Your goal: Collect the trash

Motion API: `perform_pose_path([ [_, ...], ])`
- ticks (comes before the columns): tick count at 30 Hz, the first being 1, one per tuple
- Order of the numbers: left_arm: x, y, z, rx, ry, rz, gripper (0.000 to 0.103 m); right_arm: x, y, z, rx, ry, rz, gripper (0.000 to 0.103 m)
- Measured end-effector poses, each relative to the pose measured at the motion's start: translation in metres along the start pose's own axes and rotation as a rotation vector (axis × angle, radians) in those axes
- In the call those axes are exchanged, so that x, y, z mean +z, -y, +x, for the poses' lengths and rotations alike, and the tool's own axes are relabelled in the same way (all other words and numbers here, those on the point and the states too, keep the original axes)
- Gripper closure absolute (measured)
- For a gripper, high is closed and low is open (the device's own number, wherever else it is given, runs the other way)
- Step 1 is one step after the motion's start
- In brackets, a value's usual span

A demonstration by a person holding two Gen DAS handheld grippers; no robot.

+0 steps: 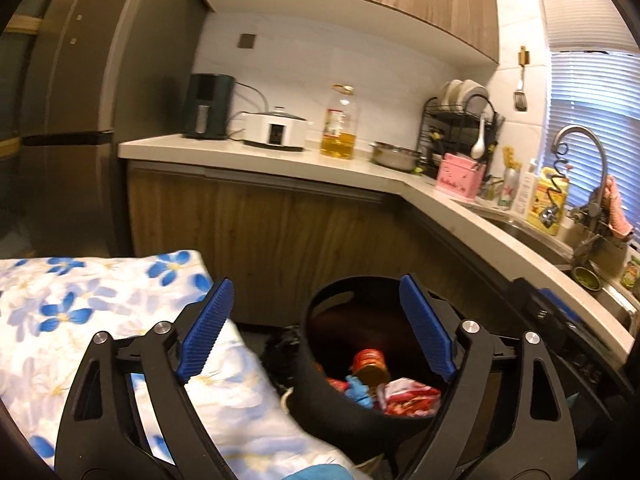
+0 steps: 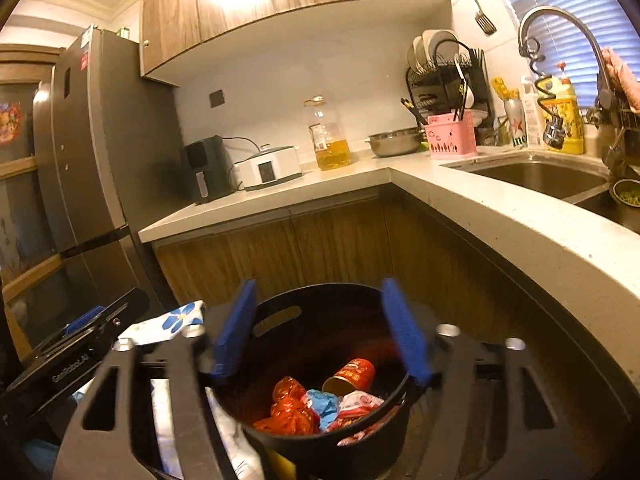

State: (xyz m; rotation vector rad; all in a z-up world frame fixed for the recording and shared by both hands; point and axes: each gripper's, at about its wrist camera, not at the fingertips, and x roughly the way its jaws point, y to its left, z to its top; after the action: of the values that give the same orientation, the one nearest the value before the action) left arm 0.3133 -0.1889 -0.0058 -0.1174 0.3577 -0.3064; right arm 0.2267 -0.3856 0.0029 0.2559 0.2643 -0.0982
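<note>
Two wrist views of a kitchen corner. The left gripper [image 1: 316,332] stood released, its blue pads [image 1: 206,328] spread wide with nothing between them; it hung over the edge of a flowered cloth [image 1: 80,304] and the near rim of a black bin [image 1: 316,396]. The right gripper [image 2: 320,328] was likewise released, its pads [image 2: 406,330] apart and blurred, poised above the bin [image 2: 320,440] with nothing gripped. The trash lay inside the bin: a red can [image 2: 352,376] on its side, an orange wrapper [image 2: 288,408], a blue-and-white wrapper [image 2: 324,404] and a red-and-white packet [image 2: 360,404], all touching one another at the bottom. In the left view the can [image 1: 370,366] and packet [image 1: 408,396] showed between the fingers. The bin stood on the floor just beside the cloth and before the wooden cabinets [image 2: 280,248]. On the counter [image 2: 280,196] behind were an oil bottle [image 2: 330,140], a white cooker [image 2: 270,168], a steel bowl [image 2: 394,142] and a pink holder [image 2: 452,136]; the sink [image 2: 540,178] lay to the right.
</note>
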Motion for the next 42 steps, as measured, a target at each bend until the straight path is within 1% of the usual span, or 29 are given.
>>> perform_pose_path([
  [1, -0.001, -0.005, -0.007, 0.025, 0.002, -0.004, 0.016, -0.001, -0.004, -0.005, -0.003, 0.001, -0.009, 0.025],
  [4, -0.004, -0.016, -0.024, 0.075, 0.001, -0.009, 0.014, -0.003, -0.018, -0.022, -0.005, 0.010, -0.044, 0.018],
  [5, -0.007, -0.022, -0.033, 0.104, 0.000, -0.009, 0.014, -0.004, -0.022, -0.026, -0.006, 0.013, -0.052, 0.017],
  [7, -0.009, -0.029, -0.047, 0.136, -0.001, -0.013, 0.013, -0.006, -0.032, -0.040, -0.007, 0.020, -0.072, 0.015],
  [9, -0.012, -0.036, -0.061, 0.154, -0.004, -0.019, 0.013, -0.008, -0.041, -0.052, 0.000, 0.016, -0.083, 0.012],
  [10, -0.014, -0.040, -0.071, 0.164, -0.002, -0.021, 0.012, -0.008, -0.043, -0.056, 0.003, 0.014, -0.085, 0.008],
  [11, -0.014, -0.042, -0.077, 0.173, 0.000, -0.020, 0.011, -0.009, -0.045, -0.062, 0.007, 0.012, -0.086, 0.006],
  [14, -0.020, -0.049, -0.104, 0.201, 0.011, -0.015, 0.007, -0.014, -0.056, -0.083, 0.014, 0.013, -0.097, 0.006],
  [16, -0.024, -0.053, -0.120, 0.210, 0.011, -0.012, 0.007, -0.018, -0.063, -0.096, -0.006, 0.007, -0.111, 0.006],
  [24, -0.038, -0.061, -0.177, 0.212, 0.018, 0.002, 0.006, -0.034, -0.087, -0.155, -0.006, 0.017, -0.122, 0.006],
  [28, -0.045, -0.063, -0.202, 0.197, 0.014, -0.006, 0.006, -0.044, -0.098, -0.178, -0.027, -0.002, -0.142, 0.006],
  [33, -0.053, -0.064, -0.226, 0.205, 0.010, -0.006, 0.006, -0.053, -0.105, -0.203, -0.034, -0.010, -0.152, 0.006],
  [36, -0.055, -0.061, -0.237, 0.212, 0.014, 0.009, 0.006, -0.057, -0.106, -0.216, -0.040, 0.002, -0.153, 0.006],
  [42, -0.058, -0.059, -0.258, 0.221, 0.032, 0.030, 0.006, -0.067, -0.113, -0.232, -0.036, -0.007, -0.163, 0.006],
])
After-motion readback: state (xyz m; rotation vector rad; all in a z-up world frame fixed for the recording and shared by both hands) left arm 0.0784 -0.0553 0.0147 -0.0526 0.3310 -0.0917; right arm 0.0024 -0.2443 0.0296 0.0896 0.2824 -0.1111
